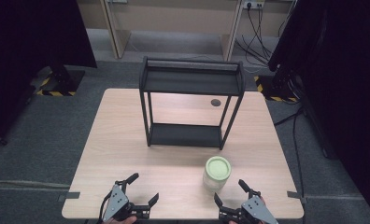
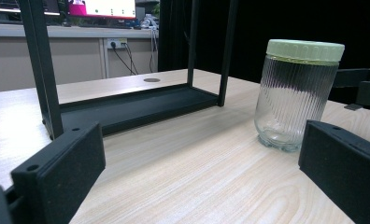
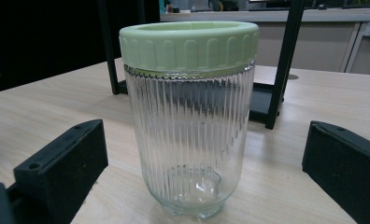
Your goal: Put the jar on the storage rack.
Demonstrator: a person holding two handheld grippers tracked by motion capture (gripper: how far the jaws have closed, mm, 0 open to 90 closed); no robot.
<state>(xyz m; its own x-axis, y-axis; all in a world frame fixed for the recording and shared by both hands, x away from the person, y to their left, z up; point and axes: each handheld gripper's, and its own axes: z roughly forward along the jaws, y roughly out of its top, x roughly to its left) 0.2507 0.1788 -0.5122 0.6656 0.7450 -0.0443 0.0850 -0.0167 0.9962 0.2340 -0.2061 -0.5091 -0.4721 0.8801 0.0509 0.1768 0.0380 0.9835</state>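
Pale wood table (image 1: pixel 127 140) carries a black two-tier rack (image 1: pixel 191 105) at frame centre and a ribbed glass jar (image 1: pixel 217 174) with green lid, upright, lower right of centre. Left gripper (image 1: pixel 143 190) and right gripper (image 1: pixel 230 190) sit at the bottom edge, fingers spread apart, holding nothing.
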